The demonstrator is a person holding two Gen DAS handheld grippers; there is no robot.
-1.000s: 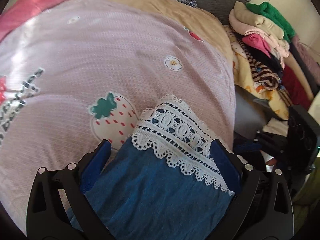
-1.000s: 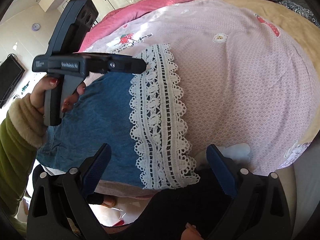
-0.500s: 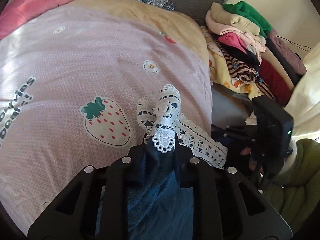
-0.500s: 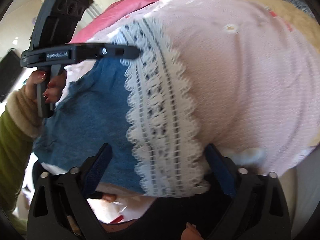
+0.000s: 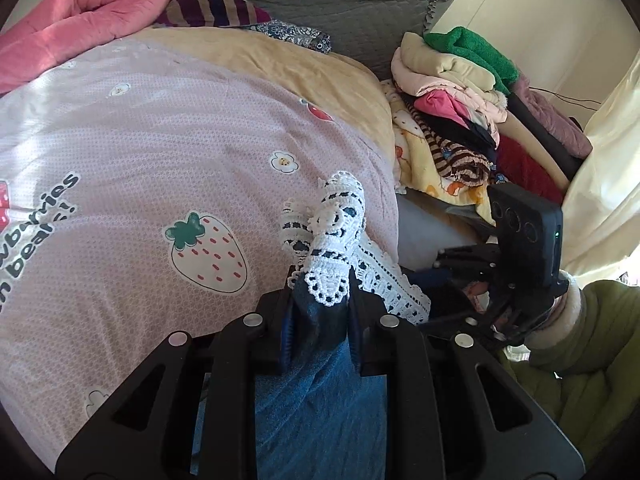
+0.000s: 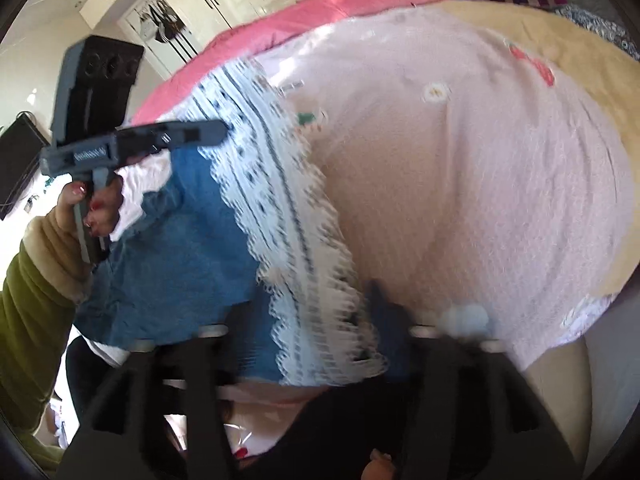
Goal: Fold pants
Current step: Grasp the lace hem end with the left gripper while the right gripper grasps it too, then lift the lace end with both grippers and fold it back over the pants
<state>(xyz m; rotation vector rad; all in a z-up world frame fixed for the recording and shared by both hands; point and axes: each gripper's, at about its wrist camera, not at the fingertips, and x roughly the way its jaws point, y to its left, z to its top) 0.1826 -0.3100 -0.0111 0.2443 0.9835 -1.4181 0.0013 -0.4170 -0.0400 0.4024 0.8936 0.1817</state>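
Observation:
The pants are blue denim (image 5: 320, 392) with a white lace hem (image 5: 336, 232), lying on a pink strawberry-print bedspread (image 5: 160, 140). My left gripper (image 5: 320, 304) is shut on one corner of the lace hem, which bunches up between its pads. In the right wrist view the pants (image 6: 176, 264) and lace hem (image 6: 288, 216) stretch from the left gripper (image 6: 200, 136) down to my right gripper (image 6: 320, 320), whose jaws are closing around the hem's near corner. That view is motion-blurred.
A pile of folded clothes (image 5: 460, 92) stands to the right of the bed. A pink quilt (image 5: 72, 36) and a grey pillow (image 5: 320, 4) lie at the back. The bed's right edge (image 5: 392, 184) drops off beside the pants.
My left gripper has shut on the lace hem corner and lifted it. My right gripper's jaws have narrowed around the other hem corner.

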